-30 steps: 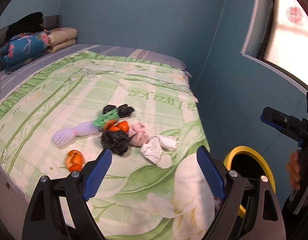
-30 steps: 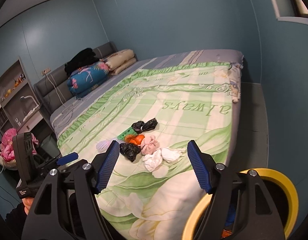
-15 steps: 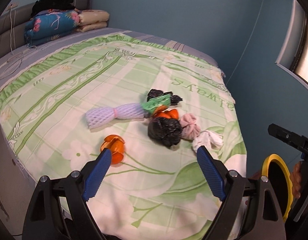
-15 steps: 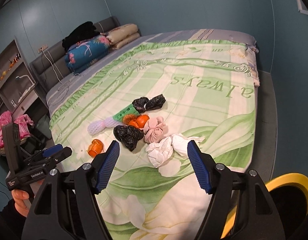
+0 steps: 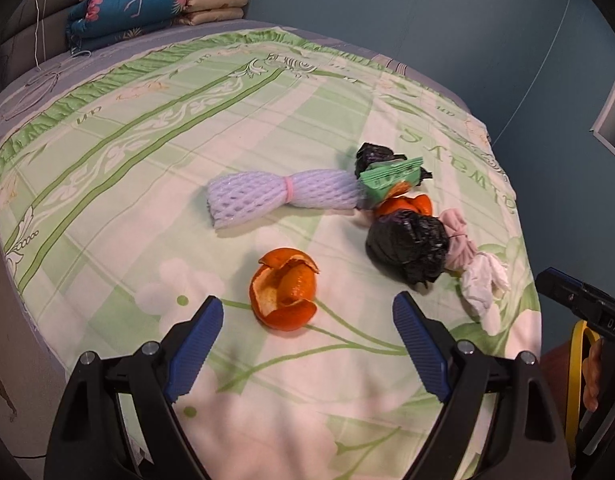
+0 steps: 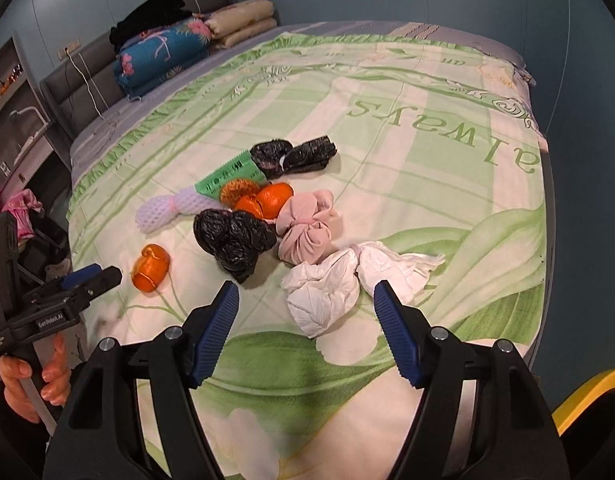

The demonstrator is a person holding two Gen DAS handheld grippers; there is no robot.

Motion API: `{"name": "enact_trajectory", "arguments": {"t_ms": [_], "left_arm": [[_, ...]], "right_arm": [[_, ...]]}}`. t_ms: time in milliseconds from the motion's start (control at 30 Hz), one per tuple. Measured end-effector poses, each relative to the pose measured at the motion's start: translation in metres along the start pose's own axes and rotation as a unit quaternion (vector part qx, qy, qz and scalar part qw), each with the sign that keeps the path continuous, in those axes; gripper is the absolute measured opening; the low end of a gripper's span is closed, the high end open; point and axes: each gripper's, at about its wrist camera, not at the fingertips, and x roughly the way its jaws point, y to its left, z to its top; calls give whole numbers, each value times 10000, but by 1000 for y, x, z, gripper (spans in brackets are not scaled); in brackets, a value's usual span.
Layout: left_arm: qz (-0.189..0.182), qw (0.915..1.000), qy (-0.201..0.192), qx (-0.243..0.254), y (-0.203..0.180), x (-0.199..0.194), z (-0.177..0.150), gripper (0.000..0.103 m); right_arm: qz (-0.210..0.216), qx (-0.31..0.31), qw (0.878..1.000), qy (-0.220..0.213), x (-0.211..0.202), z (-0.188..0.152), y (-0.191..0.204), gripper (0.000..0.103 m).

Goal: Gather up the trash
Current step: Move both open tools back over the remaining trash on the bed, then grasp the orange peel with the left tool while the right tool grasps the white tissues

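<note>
Closing in on the bed [image 5: 107,128]: both claws have dropped toward the trash pile since a second ago, and the litter now looms far bigger in each view. Yellow bin [image 6: 587,396] sits off the bed's near corner. Left claw [image 5: 307,344] gapes wide and empty, just short of the orange peel [image 5: 285,294], the piece nearest the bed's front edge. Right claw [image 6: 305,320] is moderately open, nothing held, just short of the white tissue wad [image 6: 323,292]. Black bag [image 6: 233,240] lies mid-pile. Likely two first pickups; nothing collected yet.
</note>
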Motion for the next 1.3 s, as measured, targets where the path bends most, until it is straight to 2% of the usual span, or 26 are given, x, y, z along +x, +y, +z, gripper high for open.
{"name": "enact_trajectory", "arguments": {"t_ms": [367,700,800,867,933,1000,1067,1100,1133,1300], "left_arm": [[-54,9996,221,-149,8,35,10,83],[-181,9993,312,3,0,53,15,83],[-191,9993,323,16,0,56,13,81],[-193,9990,392,13,0,61,12,75],[-208,9986,487,-14,1,66,10,70],[-210,9981,572,-12,1,70,9,61],[-208,9978,629,14,1,73,8,47],[-211,9977,639,4,2,74,7,43],[-237,9976,646,-19,2,74,7,42],[-280,9979,581,-74,4,70,8,33]], "right_arm": [[-362,-32,9982,473,45,-4,-1,66],[-558,38,9959,714,70,-1,-6,66],[-589,38,9950,801,78,0,-7,66],[-615,27,9944,854,84,0,-6,65],[-608,36,9939,923,89,0,-6,62],[-575,62,9931,1024,95,-1,-6,52],[-624,87,9928,1020,97,-2,-6,45],[-643,100,9927,1014,97,-1,-7,43],[-643,114,9926,1021,97,-1,-7,42],[-683,170,9924,1012,96,-1,-11,20]]}}
